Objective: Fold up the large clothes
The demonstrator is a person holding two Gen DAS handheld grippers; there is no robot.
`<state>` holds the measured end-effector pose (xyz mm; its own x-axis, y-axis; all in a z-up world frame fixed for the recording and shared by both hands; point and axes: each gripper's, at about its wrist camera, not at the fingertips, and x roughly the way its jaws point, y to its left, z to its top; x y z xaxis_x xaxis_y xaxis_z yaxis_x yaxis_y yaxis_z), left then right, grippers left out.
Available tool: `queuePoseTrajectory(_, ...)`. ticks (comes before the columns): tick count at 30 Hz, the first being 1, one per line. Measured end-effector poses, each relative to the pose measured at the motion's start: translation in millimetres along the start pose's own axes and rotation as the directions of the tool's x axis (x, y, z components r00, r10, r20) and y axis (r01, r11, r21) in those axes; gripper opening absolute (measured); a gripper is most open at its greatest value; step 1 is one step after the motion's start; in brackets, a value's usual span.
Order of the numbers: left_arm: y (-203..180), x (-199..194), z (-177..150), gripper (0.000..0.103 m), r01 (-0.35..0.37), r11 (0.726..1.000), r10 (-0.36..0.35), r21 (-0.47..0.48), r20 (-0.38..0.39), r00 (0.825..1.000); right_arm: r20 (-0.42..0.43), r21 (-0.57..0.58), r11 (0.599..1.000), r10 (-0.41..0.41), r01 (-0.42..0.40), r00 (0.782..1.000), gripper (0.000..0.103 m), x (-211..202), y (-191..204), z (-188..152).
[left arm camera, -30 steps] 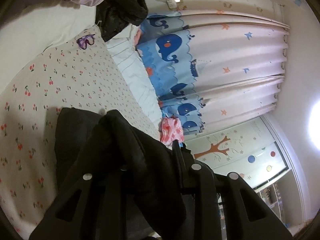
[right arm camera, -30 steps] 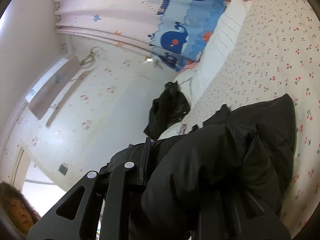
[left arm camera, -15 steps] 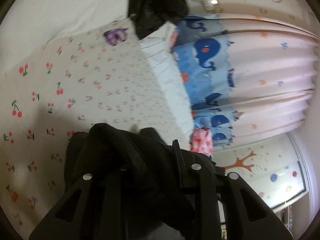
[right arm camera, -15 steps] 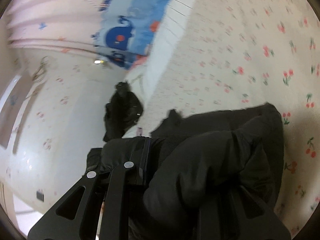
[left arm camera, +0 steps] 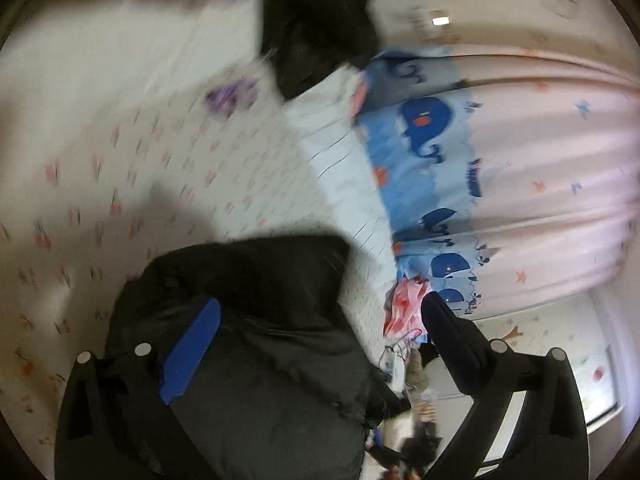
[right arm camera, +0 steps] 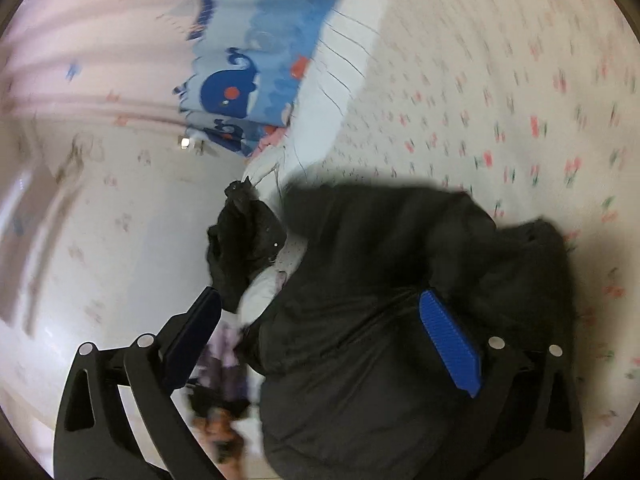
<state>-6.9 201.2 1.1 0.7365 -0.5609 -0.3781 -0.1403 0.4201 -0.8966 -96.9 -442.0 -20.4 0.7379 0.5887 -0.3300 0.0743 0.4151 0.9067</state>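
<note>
Fingers on both the left gripper [left arm camera: 316, 332] and the right gripper [right arm camera: 328, 320] have just been opening and now stand wide, letting go of the black padded coat [left arm camera: 256, 360]. It lies bunched between them on the cherry-print bed [left arm camera: 100, 200], toward six o'clock in both views. Blur makes it hard to judge, but this fold is probably laid down.
</note>
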Motion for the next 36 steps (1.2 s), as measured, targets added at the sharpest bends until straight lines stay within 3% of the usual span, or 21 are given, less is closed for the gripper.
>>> queuePoseTrajectory(1,-20,-8,-5,0.096,-0.054,0.993,0.050,0.103,0.039,0.998,0.020,-0.082,0.996,-0.044,0.046,0.999,0.096,-6,14,-6)
queuePoseTrajectory(3,-54,-10,-24,0.096,-0.147,0.938,0.127,0.313,0.085,0.988,0.034,-0.228,0.965,-0.124,0.128,0.992,0.096,-7,39,-18)
queuePoseTrajectory(5,-86,8,-62,0.096,-0.178,0.829,0.173,0.531,0.060,0.983,0.036,-0.328,0.925,-0.191,0.192,0.981,0.096,3,56,-32)
queuePoseTrajectory(6,-93,17,-77,0.096,-0.181,0.789,0.191,0.587,0.046,0.980,0.035,-0.368,0.903,-0.225,0.222,0.974,0.096,13,63,-39)
queuePoseTrajectory(9,-115,63,-128,0.096,-0.169,0.627,0.251,0.760,0.008,0.968,0.043,-0.429,0.854,-0.306,0.294,0.951,0.096,46,74,-48)
queuePoseTrajectory(12,-123,98,-147,0.096,-0.183,0.542,0.285,0.820,0.026,0.958,0.057,-0.508,0.783,-0.385,0.359,0.921,0.096,89,83,-48)
queuePoseTrajectory(13,-122,113,-150,0.096,-0.195,0.519,0.310,0.832,0.029,0.950,0.070,-0.553,0.730,-0.439,0.401,0.896,0.096,107,83,-49)
queuePoseTrajectory(15,-114,137,-148,0.096,-0.223,0.503,0.374,0.835,0.022,0.927,0.081,-0.614,0.643,-0.525,0.457,0.847,0.096,136,73,-51)
queuePoseTrajectory(16,-100,155,-144,0.096,-0.259,0.500,0.435,0.826,0.019,0.900,0.077,-0.630,0.598,-0.587,0.496,0.806,0.096,155,59,-50)
queuePoseTrajectory(17,-92,164,-142,0.096,-0.274,0.509,0.457,0.816,0.014,0.890,0.069,-0.624,0.594,-0.606,0.508,0.793,0.096,164,45,-48)
queuePoseTrajectory(20,-72,176,-135,0.097,-0.282,0.559,0.468,0.780,-0.016,0.883,0.048,-0.516,0.675,-0.591,0.527,0.805,0.096,167,15,-31)
queuePoseTrajectory(22,-71,180,-140,0.097,-0.296,0.537,0.497,0.790,-0.012,0.868,0.029,-0.493,0.685,-0.602,0.535,0.798,0.096,168,7,-27)
queuePoseTrajectory(24,-78,179,-144,0.097,-0.324,0.491,0.532,0.809,0.016,0.846,0.038,-0.509,0.651,-0.637,0.564,0.770,0.096,168,12,-27)
queuePoseTrajectory(25,-88,173,-146,0.097,-0.327,0.475,0.523,0.817,0.037,0.851,0.055,-0.521,0.639,-0.636,0.565,0.770,0.096,168,21,-28)
queuePoseTrajectory(27,-105,165,-149,0.097,-0.313,0.458,0.461,0.832,0.079,0.884,0.077,-0.571,0.643,-0.576,0.510,0.814,0.096,171,48,-32)
queuePoseTrajectory(28,-113,164,-150,0.097,-0.333,0.428,0.448,0.840,0.123,0.886,0.099,-0.613,0.614,-0.564,0.497,0.820,0.096,178,65,-37)
queuePoseTrajectory(30,-116,171,-147,0.097,-0.361,0.401,0.453,0.842,0.160,0.877,0.093,-0.664,0.581,-0.561,0.471,0.823,0.096,196,81,-40)
queuePoseTrajectory(32,-107,183,-140,0.097,-0.381,0.411,0.483,0.828,0.156,0.861,0.088,-0.705,0.523,-0.606,0.479,0.791,0.096,223,84,-43)
queuePoseTrajectory(34,-92,193,-136,0.097,-0.390,0.437,0.506,0.810,0.136,0.852,0.098,-0.731,0.443,-0.686,0.520,0.721,0.096,253,64,-42)
queuePoseTrajectory(35,-86,195,-135,0.097,-0.384,0.459,0.500,0.802,0.124,0.857,0.070,-0.718,0.465,-0.692,0.518,0.719,0.096,257,52,-41)
queuePoseTrajectory(36,-81,195,-134,0.097,-0.378,0.477,0.486,0.793,0.120,0.866,0.022,-0.675,0.531,-0.679,0.512,0.734,0.096,260,38,-34)
